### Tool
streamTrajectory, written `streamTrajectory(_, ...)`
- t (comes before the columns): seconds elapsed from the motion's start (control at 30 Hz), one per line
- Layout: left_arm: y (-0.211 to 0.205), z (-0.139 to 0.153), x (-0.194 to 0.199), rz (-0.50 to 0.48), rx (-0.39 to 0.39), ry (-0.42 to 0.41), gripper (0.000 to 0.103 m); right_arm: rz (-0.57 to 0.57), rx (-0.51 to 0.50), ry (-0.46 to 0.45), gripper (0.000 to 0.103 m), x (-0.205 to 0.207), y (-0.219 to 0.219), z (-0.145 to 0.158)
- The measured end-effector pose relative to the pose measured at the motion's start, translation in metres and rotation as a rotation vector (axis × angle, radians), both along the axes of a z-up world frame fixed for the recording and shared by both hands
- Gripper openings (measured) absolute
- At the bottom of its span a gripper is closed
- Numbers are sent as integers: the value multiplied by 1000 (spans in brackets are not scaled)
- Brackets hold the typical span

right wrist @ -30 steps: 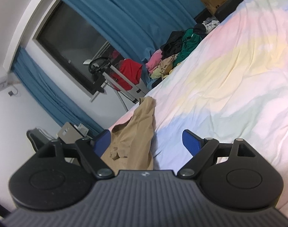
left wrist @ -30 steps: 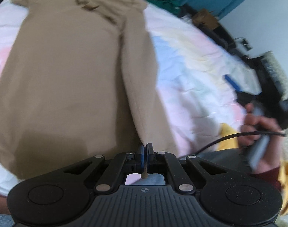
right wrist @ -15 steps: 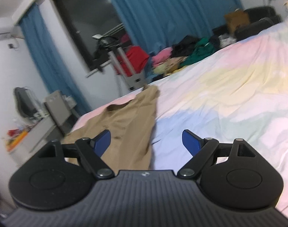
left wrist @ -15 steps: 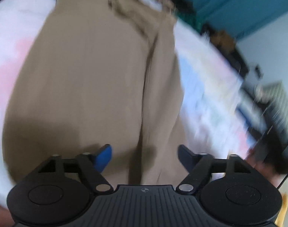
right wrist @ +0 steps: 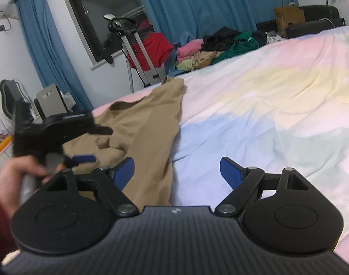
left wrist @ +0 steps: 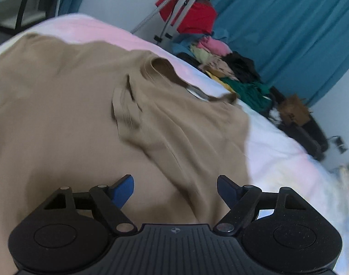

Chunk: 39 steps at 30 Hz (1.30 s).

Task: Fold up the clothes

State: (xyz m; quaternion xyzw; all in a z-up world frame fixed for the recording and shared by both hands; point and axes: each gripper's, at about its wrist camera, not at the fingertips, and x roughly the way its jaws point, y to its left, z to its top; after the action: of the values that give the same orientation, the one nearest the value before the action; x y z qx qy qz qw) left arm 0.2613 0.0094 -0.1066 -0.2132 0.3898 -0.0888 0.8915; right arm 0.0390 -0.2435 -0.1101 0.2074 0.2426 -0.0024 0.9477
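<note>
Shirt (left wrist: 66,123) fills the bedsheet (left wrist: 280,158) ahead of my left claw (left wrist: 175,189), whose blue fingers (left wrist: 122,189) stand wide apart with nothing between them. The tan cloth runs under and beyond both tips; a folded-over side panel with creases lies from the collar (left wrist: 161,67) down toward the right finger, its edge just beside that tip. My right claw (right wrist: 176,170) is also spread wide and empty over the pastel sheet, with the shirt to its near left, the cloth's edge passing under the left tip. From that view my hand (right wrist: 16,178) grips the left claw above the shirt. Clothes pile (right wrist: 211,48) sits far off by the curtains (right wrist: 211,4).
</note>
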Motion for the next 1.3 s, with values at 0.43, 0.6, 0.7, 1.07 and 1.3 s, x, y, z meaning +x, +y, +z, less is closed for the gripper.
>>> streamTrajectory(0.43,-16,22,26,14,209,-272,2,38,29,61,84,35,3,-30)
streamTrajectory(0.6,-22,14,37,28,315,-207,6,49,23,66,84,39,4,-32)
streamTrajectory(0.7,-18,10,26,22,298,-210,29,54,13,53,84,37,4,-30)
streamTrajectory(1.07,-25,65,-114,-85,424,-315,82,53,-86,-82,83,23,9,-4)
streamTrajectory(1.3,-31,107,-220,-108,455,-441,103,78,-118,-155,83,-1,13,25)
